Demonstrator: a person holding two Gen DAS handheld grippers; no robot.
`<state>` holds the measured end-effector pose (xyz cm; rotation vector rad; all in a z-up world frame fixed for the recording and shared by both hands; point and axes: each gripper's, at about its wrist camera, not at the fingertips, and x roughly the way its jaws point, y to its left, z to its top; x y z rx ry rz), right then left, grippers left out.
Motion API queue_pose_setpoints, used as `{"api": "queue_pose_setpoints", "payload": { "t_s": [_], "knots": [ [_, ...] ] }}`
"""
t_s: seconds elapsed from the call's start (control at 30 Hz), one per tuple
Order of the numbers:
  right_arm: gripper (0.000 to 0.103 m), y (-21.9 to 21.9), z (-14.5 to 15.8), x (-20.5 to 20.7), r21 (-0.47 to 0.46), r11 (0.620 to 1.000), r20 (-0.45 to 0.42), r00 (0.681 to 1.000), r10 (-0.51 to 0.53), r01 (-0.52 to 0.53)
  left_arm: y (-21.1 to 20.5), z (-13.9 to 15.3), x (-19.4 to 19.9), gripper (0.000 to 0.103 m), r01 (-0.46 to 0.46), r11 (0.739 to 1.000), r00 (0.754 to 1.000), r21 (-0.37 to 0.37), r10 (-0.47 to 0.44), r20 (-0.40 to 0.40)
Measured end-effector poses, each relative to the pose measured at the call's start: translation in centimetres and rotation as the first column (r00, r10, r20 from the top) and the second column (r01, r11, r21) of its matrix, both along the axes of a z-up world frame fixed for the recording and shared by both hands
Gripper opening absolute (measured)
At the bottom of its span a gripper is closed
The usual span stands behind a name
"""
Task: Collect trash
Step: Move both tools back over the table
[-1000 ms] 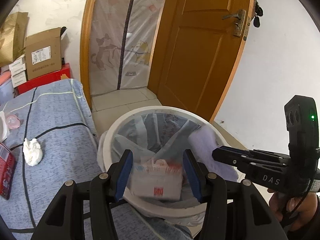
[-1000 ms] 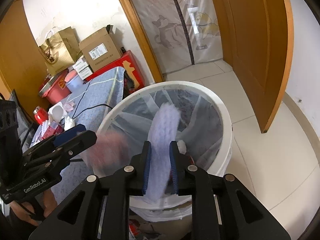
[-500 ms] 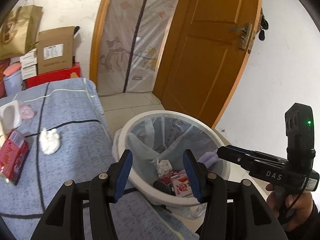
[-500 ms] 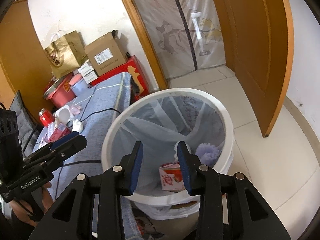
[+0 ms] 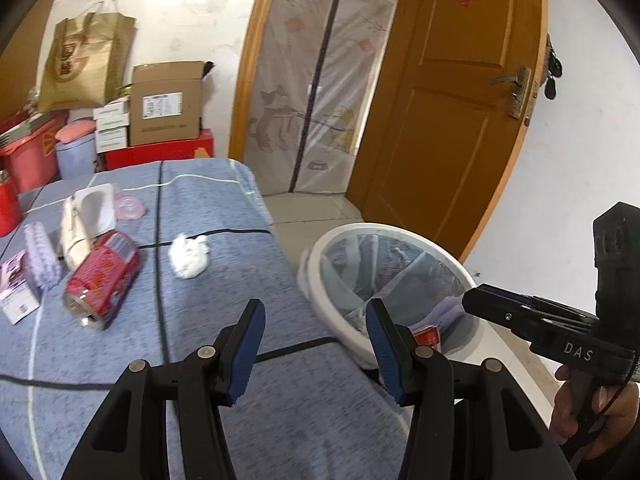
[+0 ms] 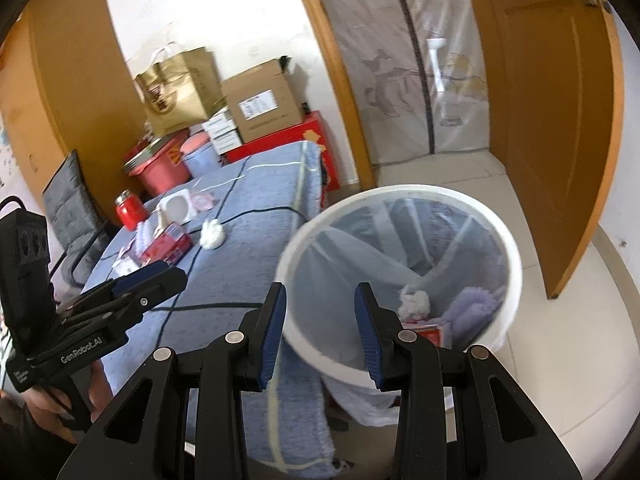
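**Bin part filled, table still littered**

Working left to right, we judge the task partly done. On the table (image 5: 240, 280) a small purple-and-white box (image 5: 16, 294), a lilac brush-like piece (image 5: 40, 258), a red can (image 5: 102, 280) and a crumpled tissue (image 5: 189, 257) are still to collect. Our left gripper (image 5: 316, 350) is wide and empty, the tissue well ahead, left of its fingers. The bin (image 6: 508, 256) already holds some trash. Our right gripper (image 6: 320, 336) has just been opening, nothing between its fingers, above the bin's near rim.
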<state>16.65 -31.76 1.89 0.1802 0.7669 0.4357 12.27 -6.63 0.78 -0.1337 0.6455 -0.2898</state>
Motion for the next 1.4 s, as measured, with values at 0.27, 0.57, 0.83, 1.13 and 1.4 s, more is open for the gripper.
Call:
{"api": "queue_pose_setpoints", "payload": {
  "t_s": [0.27,0.57,0.83,1.13,1.4],
  "knots": [
    [0.042,2.8,0.2,-1.1,-0.02,0.997,0.021,0.997,0.069,-0.068,2.6,0.1,-1.7,0.052,-0.07,0.998,0.998,0.002,0.07,0.002],
    [0.042,4.9,0.2,-1.7,-0.028,0.991,0.028,0.991,0.129,-0.128,5.6,-0.4,-3.4,0.052,-0.16,0.987,0.987,0.013,0.16,-0.008],
    [0.043,6.8,0.2,-1.5,-0.016,0.984,0.024,0.984,0.178,-0.178,8.2,-0.4,-3.7,0.052,-0.23,0.973,0.973,0.018,0.23,-0.008],
    [0.057,9.4,-0.3,-0.2,-0.022,0.971,0.006,0.971,0.238,-0.237,10.4,-0.2,-3.2,0.052,-0.284,0.958,0.959,0.04,0.285,0.003],
    [0.057,11.6,-0.1,1.3,-0.033,0.967,0.012,0.967,0.255,-0.254,12.8,-0.2,-1.9,0.052,-0.306,0.95,0.952,0.055,0.306,0.01]
  ]
}}
